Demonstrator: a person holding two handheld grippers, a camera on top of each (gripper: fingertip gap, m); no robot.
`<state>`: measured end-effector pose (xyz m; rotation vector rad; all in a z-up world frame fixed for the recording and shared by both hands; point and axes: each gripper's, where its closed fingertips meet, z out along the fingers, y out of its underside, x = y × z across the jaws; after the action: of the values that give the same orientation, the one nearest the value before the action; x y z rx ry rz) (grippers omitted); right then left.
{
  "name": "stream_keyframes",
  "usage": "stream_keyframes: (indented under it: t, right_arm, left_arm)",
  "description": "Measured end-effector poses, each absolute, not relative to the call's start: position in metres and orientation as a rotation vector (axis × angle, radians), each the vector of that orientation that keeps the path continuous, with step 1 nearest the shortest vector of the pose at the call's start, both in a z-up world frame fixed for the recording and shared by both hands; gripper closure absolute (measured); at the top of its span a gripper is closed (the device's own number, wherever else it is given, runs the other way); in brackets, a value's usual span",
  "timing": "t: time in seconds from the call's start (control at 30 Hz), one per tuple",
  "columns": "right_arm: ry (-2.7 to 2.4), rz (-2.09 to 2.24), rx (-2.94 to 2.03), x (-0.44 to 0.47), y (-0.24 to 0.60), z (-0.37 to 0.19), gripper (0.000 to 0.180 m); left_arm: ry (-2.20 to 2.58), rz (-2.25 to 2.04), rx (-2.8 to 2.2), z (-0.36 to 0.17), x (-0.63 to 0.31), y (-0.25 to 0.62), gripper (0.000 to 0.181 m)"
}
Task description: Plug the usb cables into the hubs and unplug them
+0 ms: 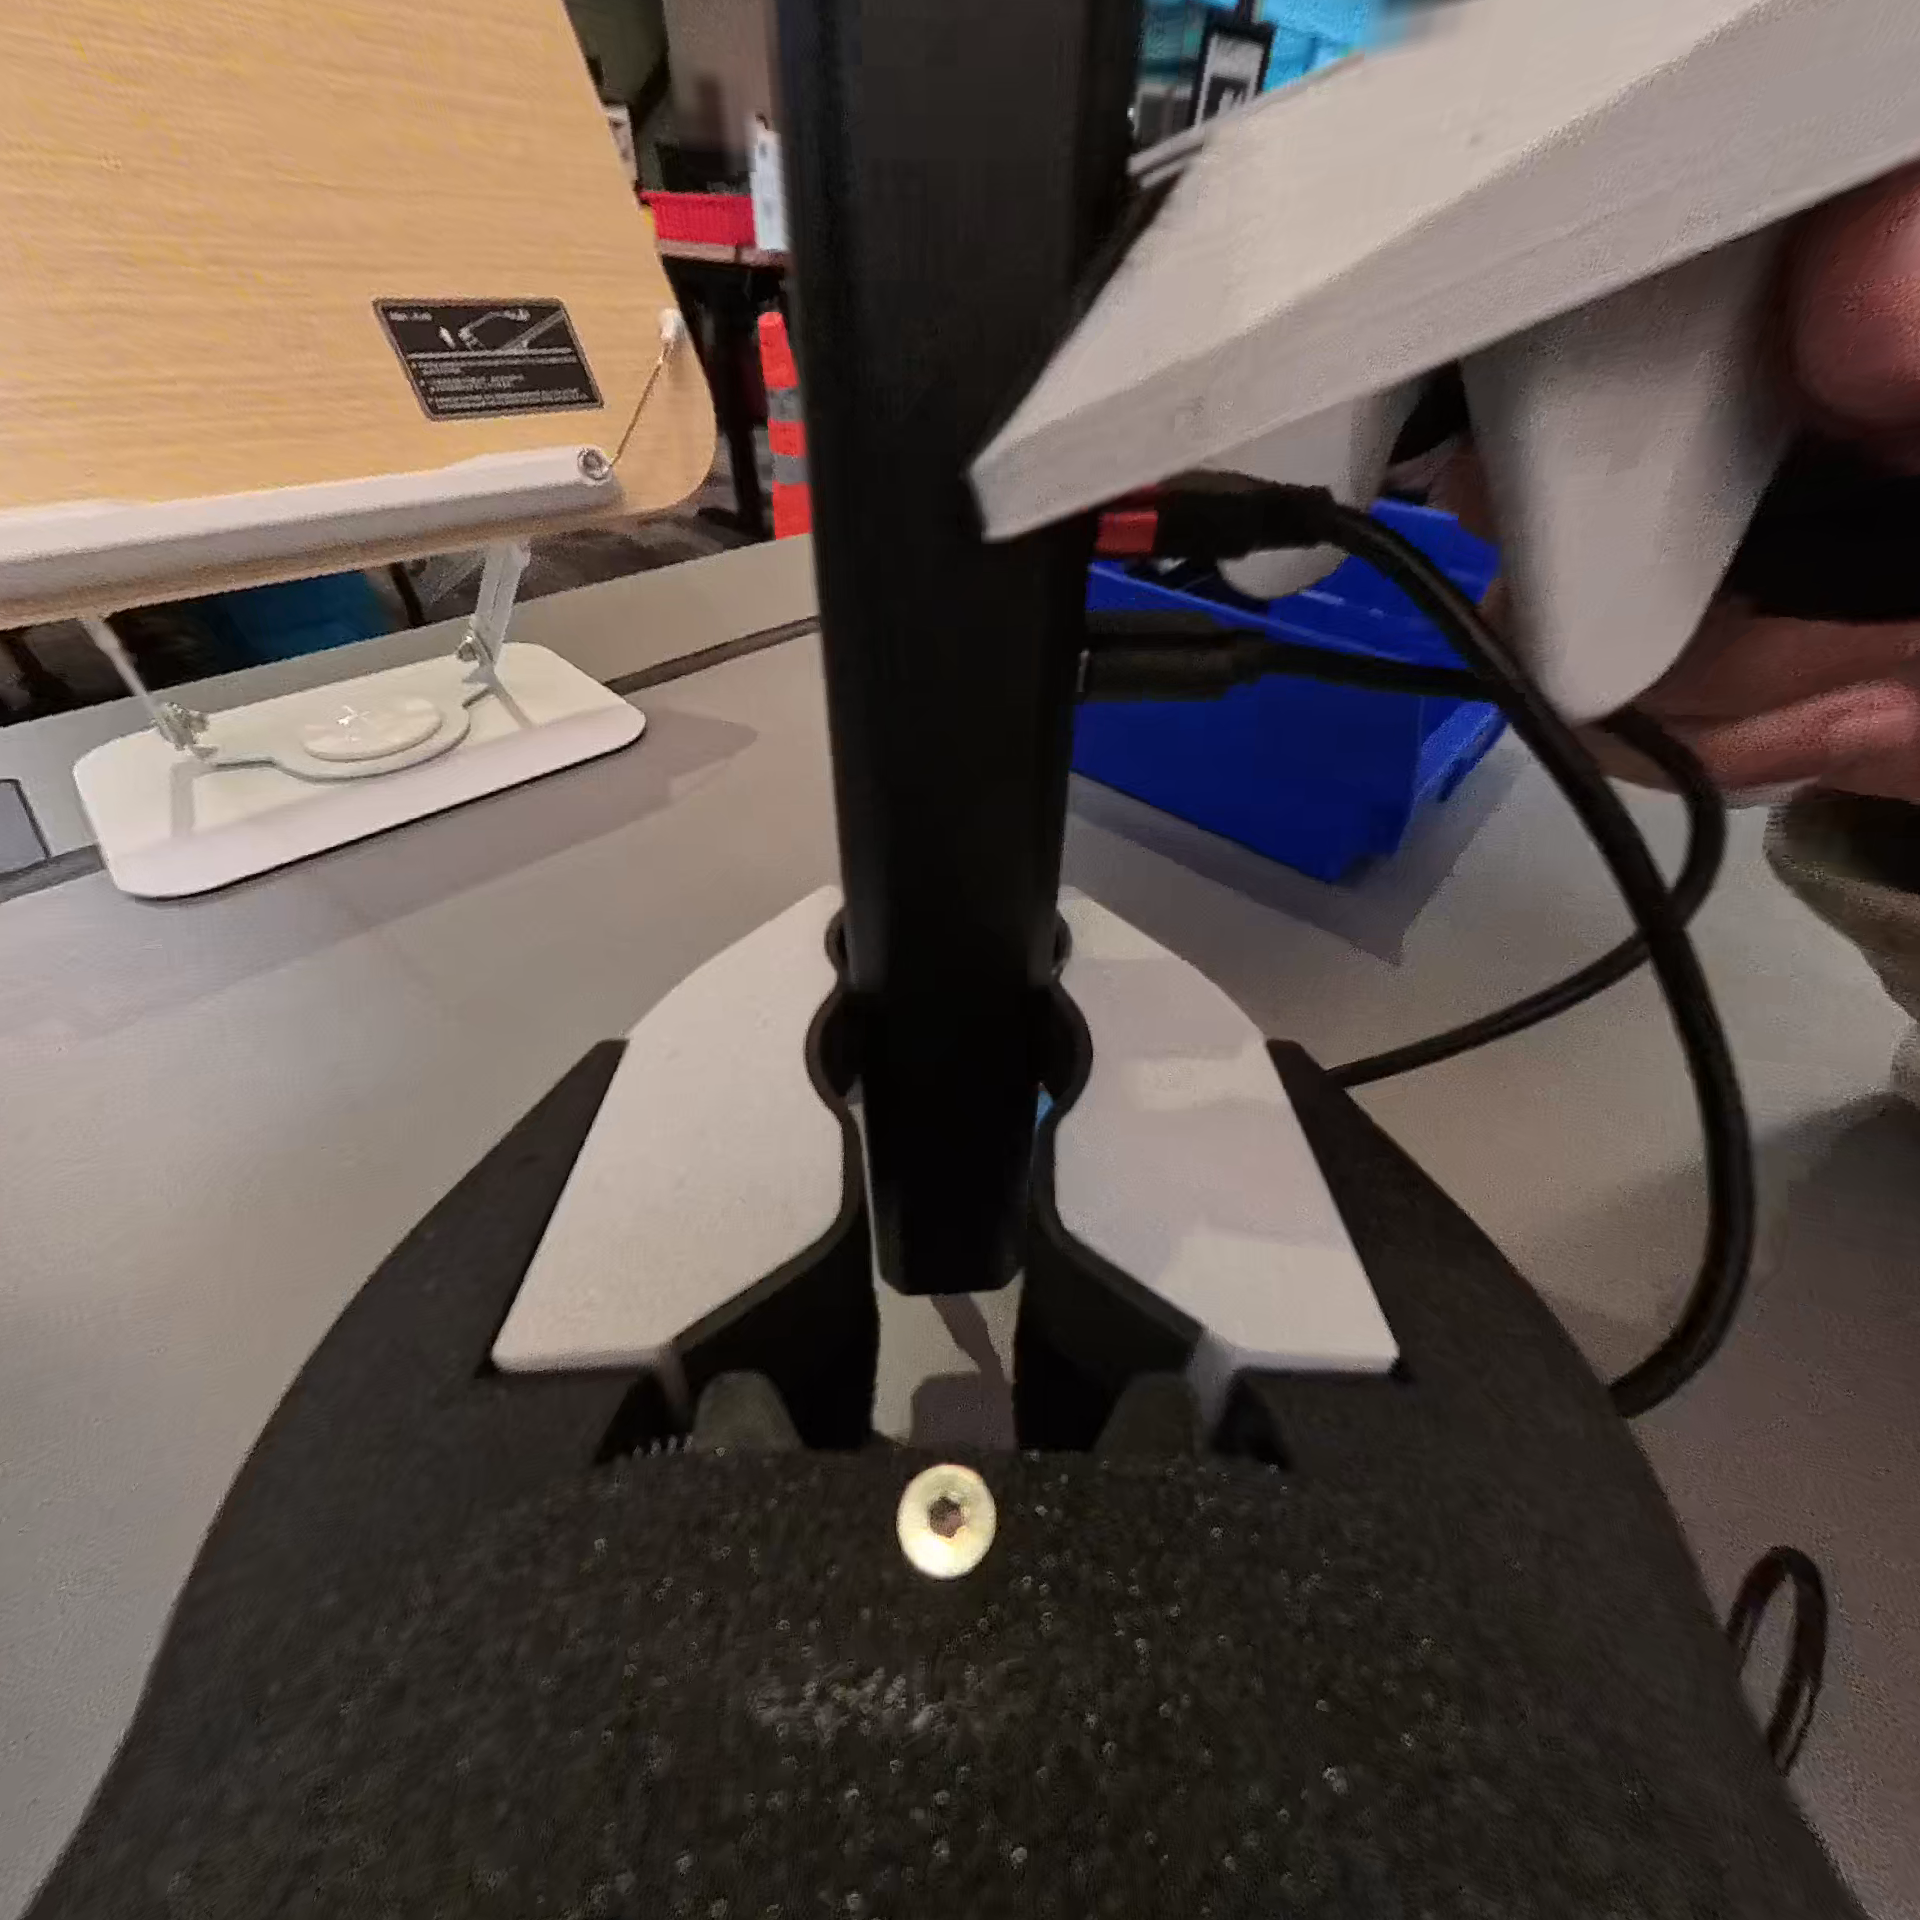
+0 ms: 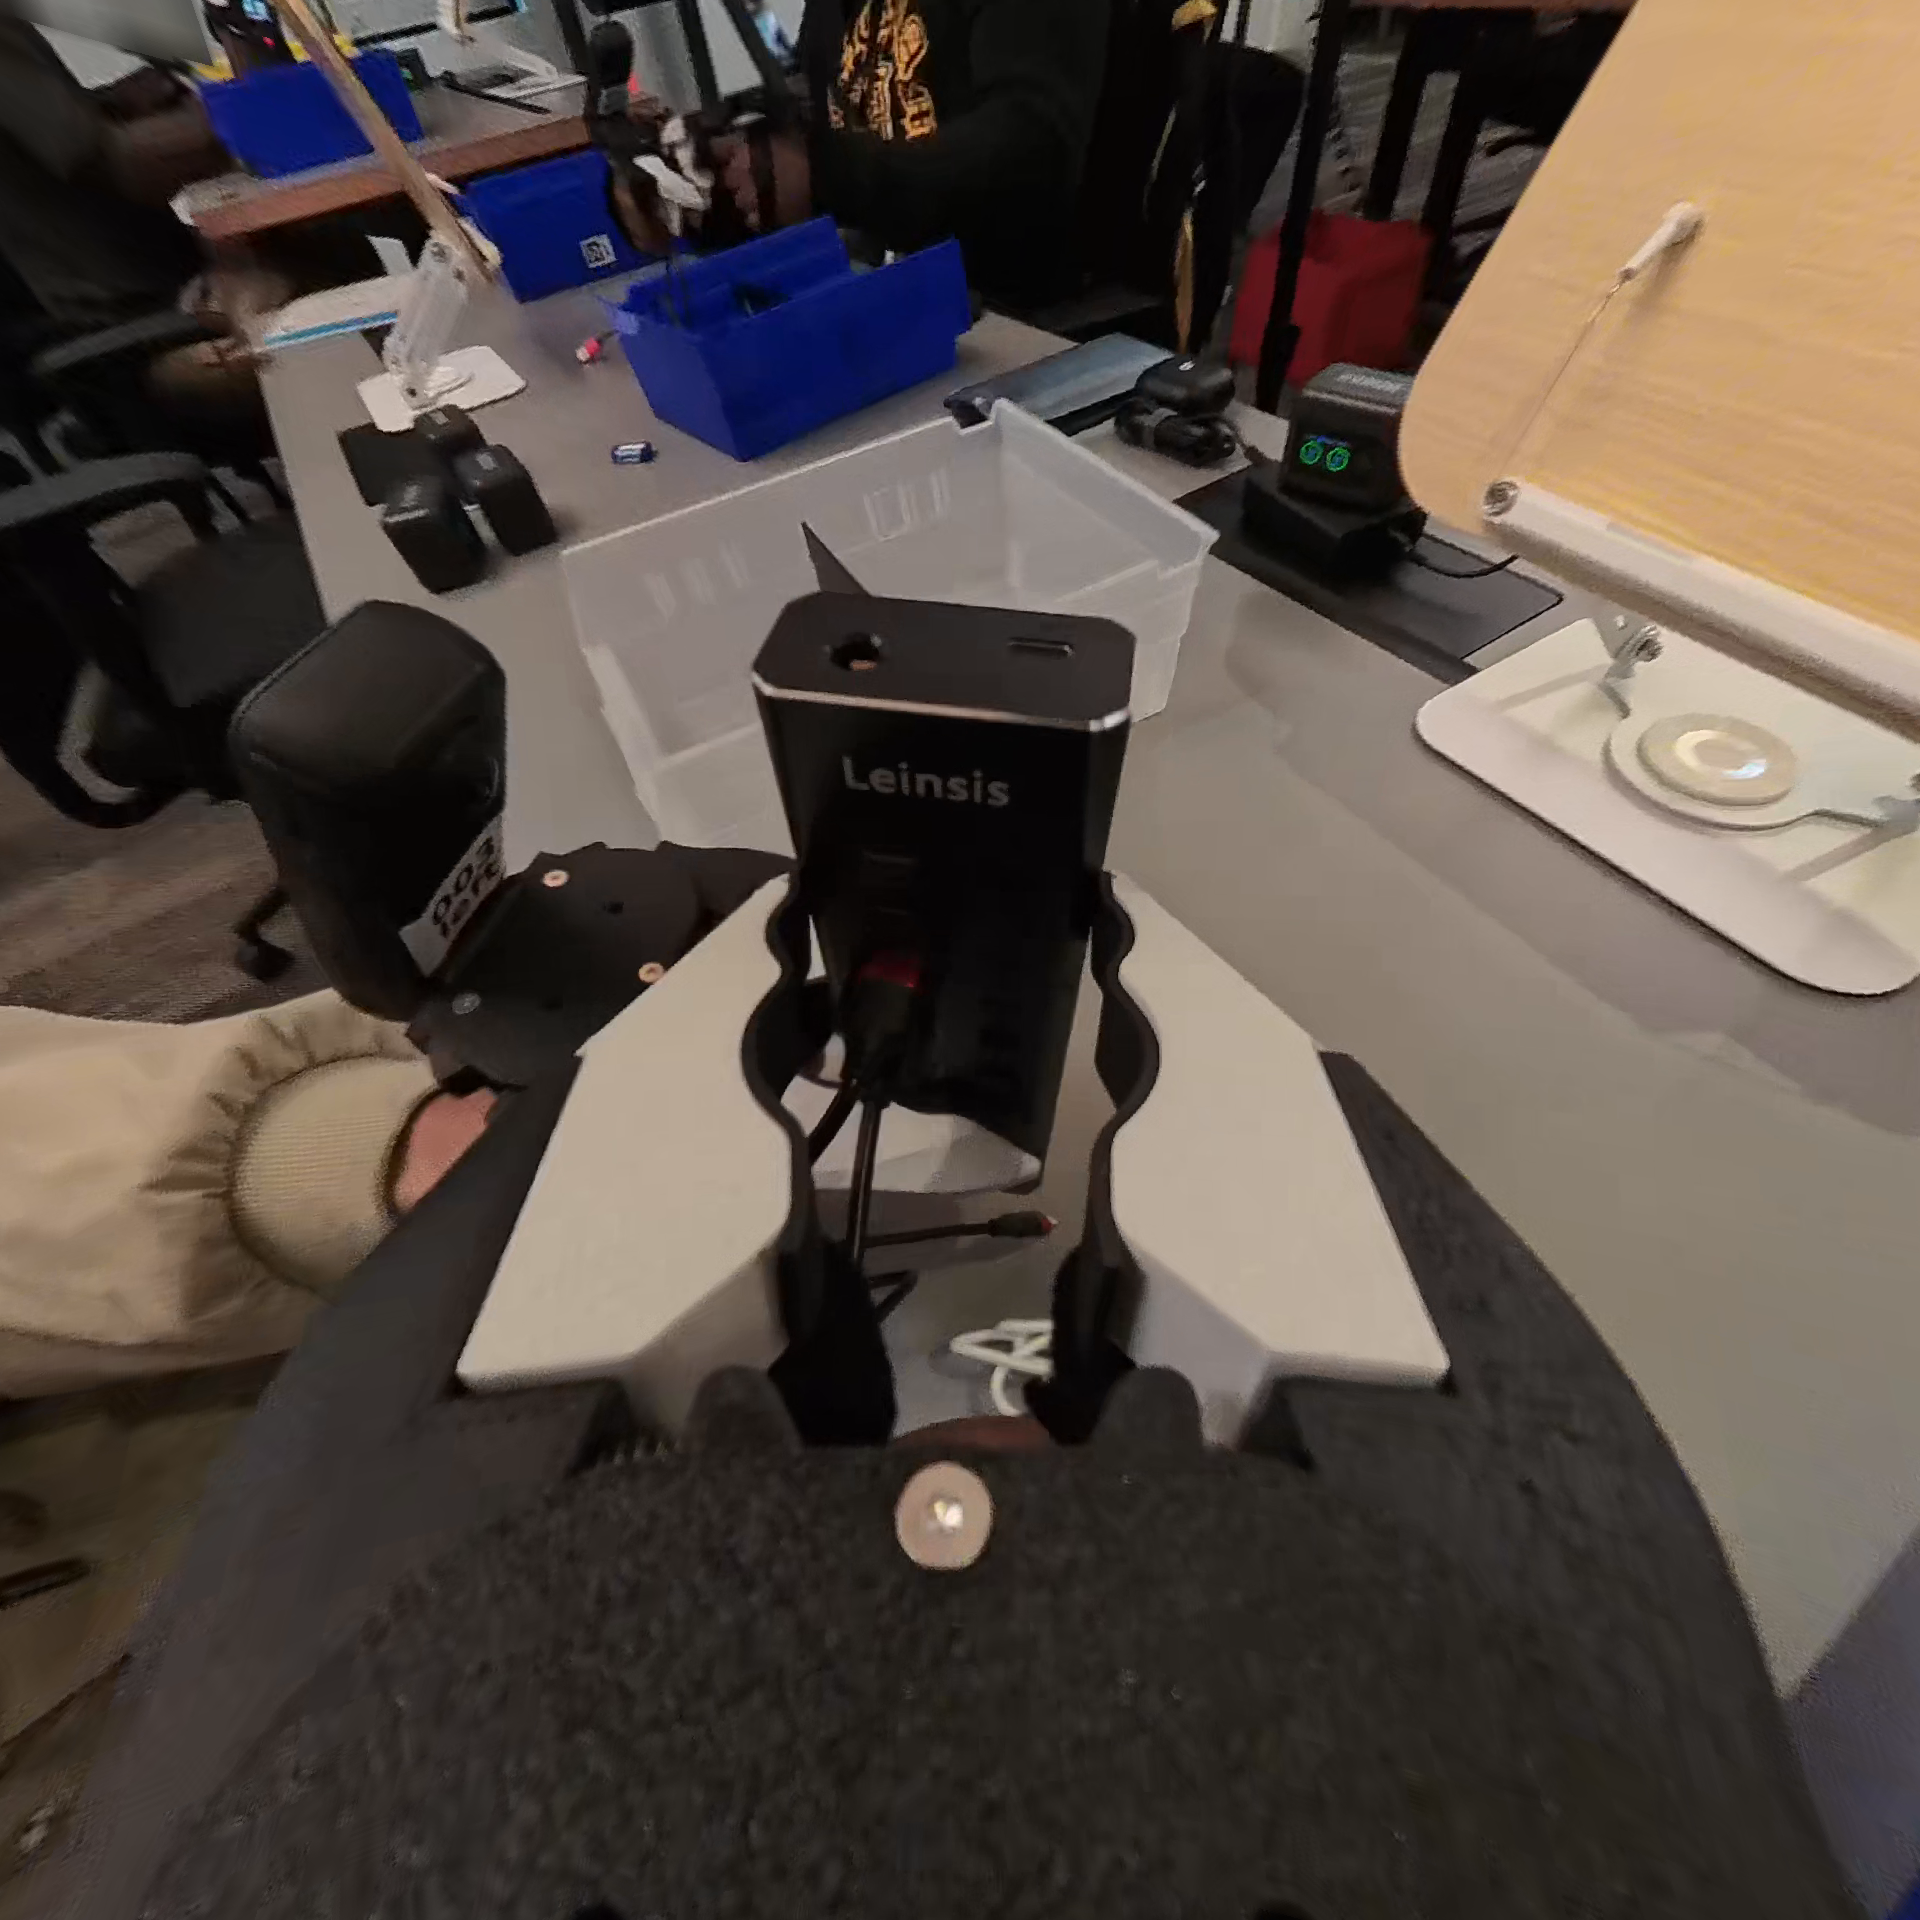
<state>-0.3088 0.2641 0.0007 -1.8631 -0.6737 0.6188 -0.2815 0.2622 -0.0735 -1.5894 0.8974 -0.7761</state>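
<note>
Left wrist view: the left tool [image 1: 948, 1049] is clenched on the black hub [image 1: 940, 644], which stands upright between its fingers above the grey desk [image 1: 312, 1039]. The right tool [image 1: 1455, 260] hangs close at upper right, black cables [image 1: 1621, 831] looping beneath it.

Right wrist view: the right tool [image 2: 951, 997] straddles the same hub [image 2: 940, 790] — its fingers sit close at the hub's sides, but whether they press it I cannot tell. A red-tipped usb cable [image 2: 883, 987] sits plugged into the hub's face. A clear bin [image 2: 1091, 540] stands just behind.

One black hub [image 2: 940, 821], two grippers [image 1: 951, 1091] [image 2: 940, 1049], three blue bins [image 2: 800, 343] (two farther back), one clear bin [image 2: 1101, 540], two wooden stands [image 2: 1704, 343], several black cables [image 1: 1652, 904].
</note>
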Motion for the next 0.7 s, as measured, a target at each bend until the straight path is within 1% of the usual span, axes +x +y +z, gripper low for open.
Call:
stream_keyframes:
  t: [0.07,0.2,0.3,0.33,0.37,0.4,0.47,0.53,0.6,0.7]
  right_arm:
    - [-0.663,0.599,-1.836,-0.31,0.266,0.002,0.126]
    - [-0.618,0.8,-1.728,-0.308,0.262,0.027,0.124]
    - [-0.53,0.747,-1.655,-0.266,0.276,0.043,0.127]
    - [-0.504,0.695,-1.667,-0.249,0.285,0.035,0.132]
    - [-0.495,0.637,-1.718,-0.236,0.294,0.016,0.14]
    - [-0.513,0.584,-1.814,-0.228,0.302,-0.015,0.142]
    - [-0.633,0.546,-2.027,-0.231,0.303,-0.089,0.142]
    - [-0.681,0.583,-2.135,-0.241,0.302,-0.138,0.143]
    - [-0.661,0.647,-2.204,-0.246,0.305,-0.162,0.149]
    - [-0.668,0.715,-2.268,-0.246,0.311,-0.177,0.153]
  left_arm:
    - [0.895,-0.781,-1.632,-0.075,-0.281,0.264,0.15]
    - [0.785,-0.929,-1.635,-0.066,-0.287,0.267,0.15]
    - [0.689,-1.023,-1.603,-0.059,-0.303,0.279,0.15]
    - [0.648,-1.034,-1.598,-0.056,-0.311,0.285,0.151]
    - [0.62,-1.035,-1.597,-0.053,-0.319,0.29,0.15]
    - [0.604,-1.02,-1.598,-0.052,-0.326,0.295,0.15]
    - [0.598,-0.967,-1.601,-0.052,-0.339,0.303,0.15]
    - [0.586,-0.948,-1.608,-0.054,-0.348,0.308,0.15]
    - [0.551,-1.01,-1.605,-0.053,-0.353,0.309,0.15]
    - [0.527,-1.062,-1.604,-0.053,-0.354,0.309,0.15]
